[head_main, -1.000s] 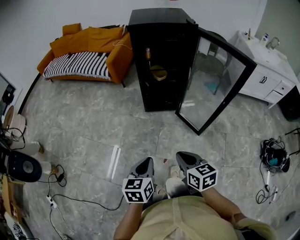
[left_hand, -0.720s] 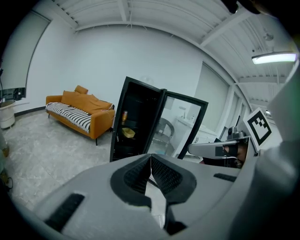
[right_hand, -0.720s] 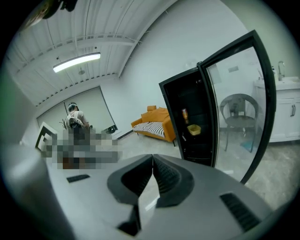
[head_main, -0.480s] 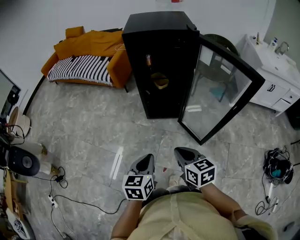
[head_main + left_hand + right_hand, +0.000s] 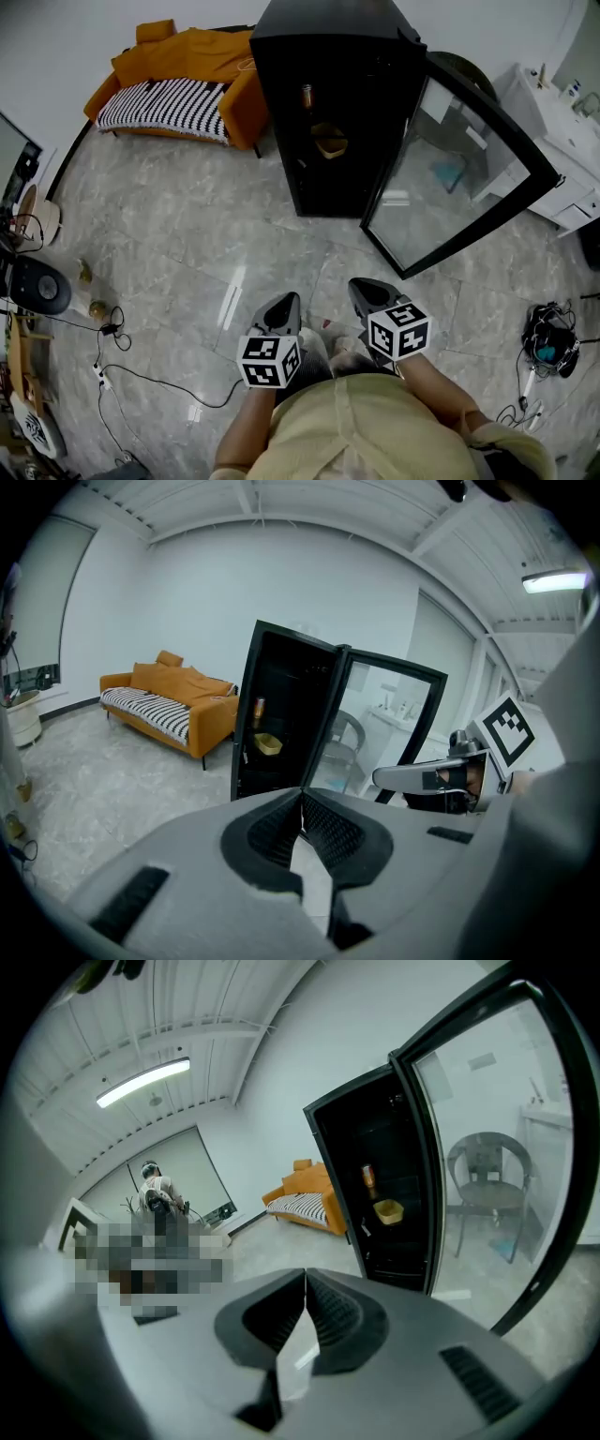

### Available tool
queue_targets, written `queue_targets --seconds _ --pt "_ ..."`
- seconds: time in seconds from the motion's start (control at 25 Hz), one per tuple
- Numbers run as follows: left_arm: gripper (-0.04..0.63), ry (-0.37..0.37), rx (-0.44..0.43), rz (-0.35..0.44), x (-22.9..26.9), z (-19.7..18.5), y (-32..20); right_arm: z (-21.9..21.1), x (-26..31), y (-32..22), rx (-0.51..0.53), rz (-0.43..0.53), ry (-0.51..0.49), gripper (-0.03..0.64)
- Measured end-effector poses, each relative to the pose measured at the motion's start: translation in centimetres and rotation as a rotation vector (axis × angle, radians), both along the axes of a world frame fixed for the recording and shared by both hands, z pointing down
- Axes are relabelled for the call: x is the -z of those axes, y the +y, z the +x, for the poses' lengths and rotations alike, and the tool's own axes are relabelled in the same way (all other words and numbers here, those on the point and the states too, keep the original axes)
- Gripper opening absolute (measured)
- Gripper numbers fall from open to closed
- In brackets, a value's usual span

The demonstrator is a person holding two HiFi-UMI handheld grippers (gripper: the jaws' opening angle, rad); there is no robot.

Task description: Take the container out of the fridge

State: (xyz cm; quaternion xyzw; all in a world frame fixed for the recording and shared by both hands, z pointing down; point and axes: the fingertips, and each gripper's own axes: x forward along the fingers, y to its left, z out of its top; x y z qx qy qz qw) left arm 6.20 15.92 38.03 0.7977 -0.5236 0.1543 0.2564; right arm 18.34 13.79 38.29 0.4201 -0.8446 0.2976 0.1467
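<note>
At the far left an orange sofa (image 5: pixel 178 89) sits against the wall; it has no part in my job. My left gripper (image 5: pixel 287 302) hangs low in front of me over the floor, jaws pressed together with nothing between them. Ahead of it stands the black fridge (image 5: pixel 323 37), well apart from both grippers. On a shelf inside, about halfway up, sits the yellow container (image 5: pixel 329 141), with what looks like a bottle (image 5: pixel 307 96) on the shelf above it. My right gripper (image 5: pixel 360 287), just beside the left one, is likewise closed and empty. Further right, the fridge's glass door (image 5: pixel 469 187) stands swung wide, so the shelves are open to me.

I judge the task barely begun. The door is open, which is one step I need not do, but the container rests untouched on its shelf. I have yet to get up to the fridge, open a gripper, reach in onto that shelf, close on the container and draw it out.
</note>
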Motion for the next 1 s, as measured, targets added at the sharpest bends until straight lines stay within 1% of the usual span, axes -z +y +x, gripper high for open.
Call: queue_targets --seconds 0.08,0.2,0.44,0.72,0.88,1.0 --pt "0.023 -0.005 -0.002 -0.003 -0.4 -0.3 -0.8 -0.2 -0.3 -0.7 -0.002 -0.004 -0.008 0.029" --pt "0.023 0.008 -0.017 -0.015 -0.9 -0.5 -2.3 -0.7 -0.4 -2.0 -0.009 -0.013 -0.019 0.029" --pt "0.023 0.027 -0.052 -0.036 -1.4 -2.1 -6.0 -3.1 -0.6 -5.1 0.002 -0.021 -0.014 0.029" --pt "0.023 0.02 -0.112 -0.045 -2.0 -4.7 -10.4 -5.9 -1.2 -9.4 -0.027 -0.023 -0.004 0.029" --pt "0.023 0.005 -0.153 -0.039 -2.4 -6.1 -12.7 -8.1 -1.8 -11.6 -0.026 -0.029 0.004 0.029" --pt "0.023 0.01 -0.187 -0.04 -2.8 -6.6 -13.9 -9.5 -2.3 -13.0 -0.019 -0.028 0.019 0.029"
